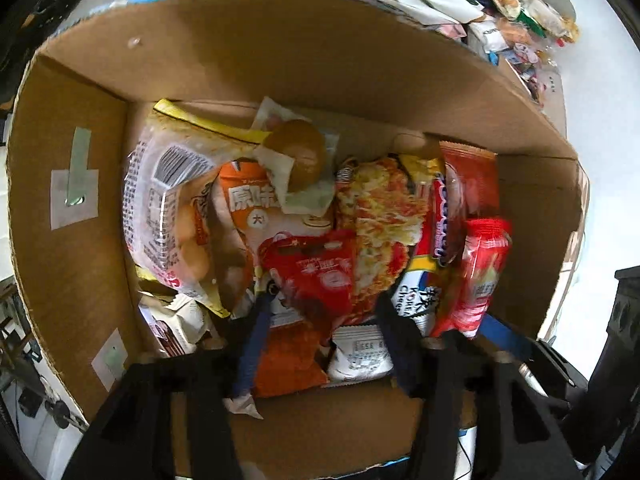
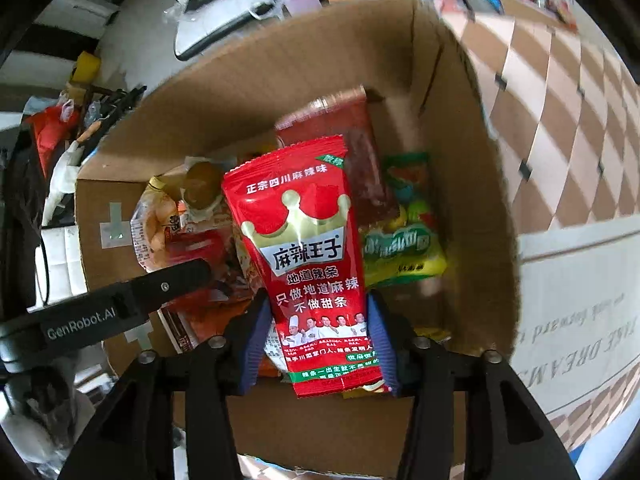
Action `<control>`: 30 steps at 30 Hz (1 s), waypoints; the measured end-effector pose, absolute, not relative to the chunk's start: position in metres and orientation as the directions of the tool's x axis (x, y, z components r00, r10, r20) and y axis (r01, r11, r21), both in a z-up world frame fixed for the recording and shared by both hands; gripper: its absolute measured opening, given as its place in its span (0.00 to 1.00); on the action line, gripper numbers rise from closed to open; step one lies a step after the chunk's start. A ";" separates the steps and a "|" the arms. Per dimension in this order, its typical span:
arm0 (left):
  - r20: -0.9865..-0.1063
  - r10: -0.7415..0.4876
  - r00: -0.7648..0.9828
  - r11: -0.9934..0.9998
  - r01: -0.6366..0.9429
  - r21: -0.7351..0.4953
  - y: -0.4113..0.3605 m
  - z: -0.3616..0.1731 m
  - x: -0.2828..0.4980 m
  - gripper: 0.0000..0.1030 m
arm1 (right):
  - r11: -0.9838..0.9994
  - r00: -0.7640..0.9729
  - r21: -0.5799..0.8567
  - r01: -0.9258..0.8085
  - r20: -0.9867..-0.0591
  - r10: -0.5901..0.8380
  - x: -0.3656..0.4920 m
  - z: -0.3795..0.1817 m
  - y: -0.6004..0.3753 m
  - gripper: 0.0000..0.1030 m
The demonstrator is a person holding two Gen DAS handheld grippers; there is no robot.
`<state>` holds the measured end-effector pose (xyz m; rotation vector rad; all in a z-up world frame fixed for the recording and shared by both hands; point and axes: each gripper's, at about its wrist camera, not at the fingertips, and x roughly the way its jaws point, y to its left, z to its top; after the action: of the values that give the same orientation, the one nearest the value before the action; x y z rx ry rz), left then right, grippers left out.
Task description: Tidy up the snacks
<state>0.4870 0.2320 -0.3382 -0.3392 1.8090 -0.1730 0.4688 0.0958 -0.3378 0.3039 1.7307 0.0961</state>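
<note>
Cardboard box [image 1: 280, 64]: snacks [image 1: 304, 216] overlapping, partly hidden.

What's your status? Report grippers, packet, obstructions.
Left gripper open over box. Right gripper open, red packet between jaws. Box crowded with snacks.

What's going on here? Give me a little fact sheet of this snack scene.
Container: cardboard box, open top
Contents: many snack packets piled inside
Left gripper: jaws apart over a red pouch
Right gripper: jaws apart, red crown packet between them
Beside it: green candy bag
</note>
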 end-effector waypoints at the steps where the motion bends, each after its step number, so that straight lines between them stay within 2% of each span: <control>1: -0.922 -0.312 -0.231 0.948 -0.140 -0.286 0.233 -0.339 0.487 0.72 | 0.965 -0.156 0.221 0.142 -0.958 0.242 0.468 -0.339 0.096 0.86; 2: -0.924 -0.305 -0.229 0.950 -0.137 -0.280 0.234 -0.339 0.486 0.77 | 0.971 -0.144 0.203 0.123 -0.965 0.220 0.468 -0.337 0.097 0.91; 8: -0.935 -0.295 -0.198 0.953 -0.135 -0.272 0.243 -0.329 0.480 0.80 | 0.984 -0.126 0.158 0.085 -0.978 0.168 0.465 -0.330 0.097 0.91; 15: -0.962 -0.227 -0.149 0.972 -0.102 -0.213 0.245 -0.308 0.462 0.80 | 0.992 -0.083 0.122 0.045 -0.989 0.125 0.467 -0.311 0.091 0.91; 30: -0.985 -0.165 0.050 0.979 -0.115 -0.169 0.253 -0.248 0.386 0.80 | 0.995 0.047 0.103 -0.004 -0.994 0.103 0.426 -0.259 0.083 0.91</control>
<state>0.3862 0.2534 -0.2476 -0.2242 1.5248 -0.0384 0.4258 0.0826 -0.2589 0.0793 1.5221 0.0823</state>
